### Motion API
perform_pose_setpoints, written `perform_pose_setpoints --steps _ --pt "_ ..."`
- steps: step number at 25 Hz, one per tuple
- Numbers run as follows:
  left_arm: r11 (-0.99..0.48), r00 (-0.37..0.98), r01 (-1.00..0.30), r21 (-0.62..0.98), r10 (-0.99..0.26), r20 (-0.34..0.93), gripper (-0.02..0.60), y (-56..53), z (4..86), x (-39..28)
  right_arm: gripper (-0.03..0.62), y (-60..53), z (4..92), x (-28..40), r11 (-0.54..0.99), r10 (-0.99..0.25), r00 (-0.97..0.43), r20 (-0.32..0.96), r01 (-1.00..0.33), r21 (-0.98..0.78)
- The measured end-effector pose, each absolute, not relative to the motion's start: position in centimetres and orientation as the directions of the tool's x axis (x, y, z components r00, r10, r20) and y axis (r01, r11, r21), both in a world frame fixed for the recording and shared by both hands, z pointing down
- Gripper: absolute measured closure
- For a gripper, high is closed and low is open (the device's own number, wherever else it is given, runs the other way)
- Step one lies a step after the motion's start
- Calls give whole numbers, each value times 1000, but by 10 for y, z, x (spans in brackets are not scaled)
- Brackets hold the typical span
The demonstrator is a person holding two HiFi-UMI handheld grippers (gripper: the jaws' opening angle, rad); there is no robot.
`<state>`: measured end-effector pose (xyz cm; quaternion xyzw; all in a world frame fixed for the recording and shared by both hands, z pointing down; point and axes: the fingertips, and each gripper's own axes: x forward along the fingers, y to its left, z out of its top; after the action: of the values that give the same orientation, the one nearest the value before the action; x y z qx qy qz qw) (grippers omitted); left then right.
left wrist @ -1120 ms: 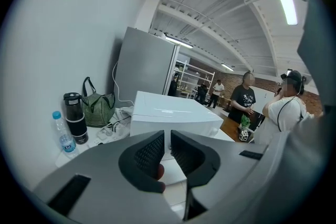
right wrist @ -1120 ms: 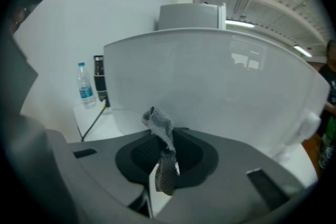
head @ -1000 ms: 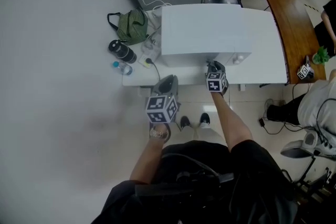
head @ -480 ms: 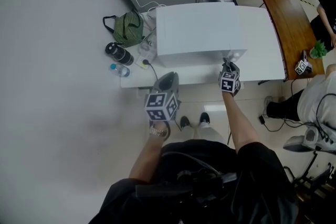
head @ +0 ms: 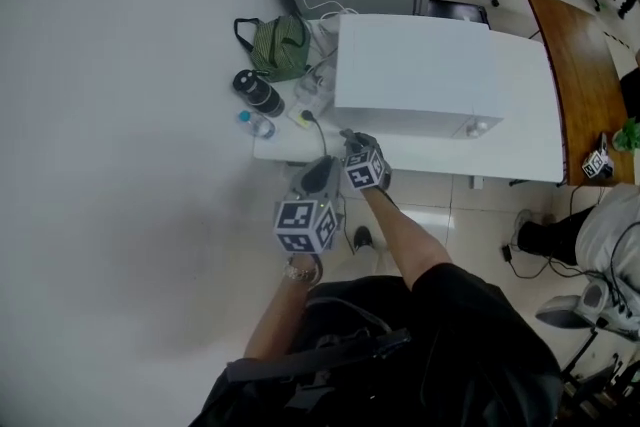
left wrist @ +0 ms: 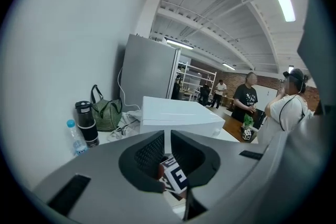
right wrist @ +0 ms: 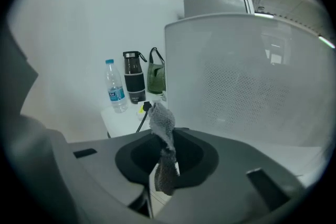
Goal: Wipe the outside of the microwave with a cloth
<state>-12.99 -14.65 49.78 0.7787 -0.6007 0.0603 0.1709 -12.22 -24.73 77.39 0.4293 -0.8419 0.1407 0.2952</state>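
The white microwave (head: 430,65) stands on a white table (head: 520,160). My right gripper (head: 352,141) is at the microwave's front left corner, shut on a grey cloth (right wrist: 161,123) that sticks up out of the jaws. In the right gripper view the microwave door (right wrist: 252,76) fills the right side, just beyond the cloth. My left gripper (head: 318,171) hangs lower, off the table's front edge, behind the right one. Its jaws stand together with nothing between them (left wrist: 167,147). The left gripper view shows the microwave (left wrist: 178,113) beyond them.
Left of the microwave on the table are a green bag (head: 282,45), a black flask (head: 258,93), a small water bottle (head: 258,123) and a plugged cable (head: 310,115). A grey wall runs along the left. A wooden table (head: 585,65) and people (left wrist: 247,97) are to the right.
My right gripper with the cloth has travelled left along the microwave's front, from its right end to its left corner. The left gripper has stayed low near the table edge.
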Motion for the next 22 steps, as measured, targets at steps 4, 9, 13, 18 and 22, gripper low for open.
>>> perform_pose_setpoints --steps 4,9,13,18,22 --pt "-180 236 -963 199 -921 311 537 -141 502 -151 545 -269 780 -90 515 -670 -377 639 -857 35" --pt "-210 271 -953 219 -914 303 537 -153 504 -141 545 -284 774 -5 410 -719 -260 644 -907 92" --pt "-278 341 -931 236 -895 289 537 -166 503 -112 545 -286 779 101 215 -764 -91 638 -969 119" --pt "-357 417 -902 241 -864 283 537 -170 502 -77 545 -278 795 236 10 -730 96 677 -989 150" --pt "-389 445 -890 238 -853 271 537 -178 498 -66 545 -270 783 243 79 -746 44 664 -985 154"
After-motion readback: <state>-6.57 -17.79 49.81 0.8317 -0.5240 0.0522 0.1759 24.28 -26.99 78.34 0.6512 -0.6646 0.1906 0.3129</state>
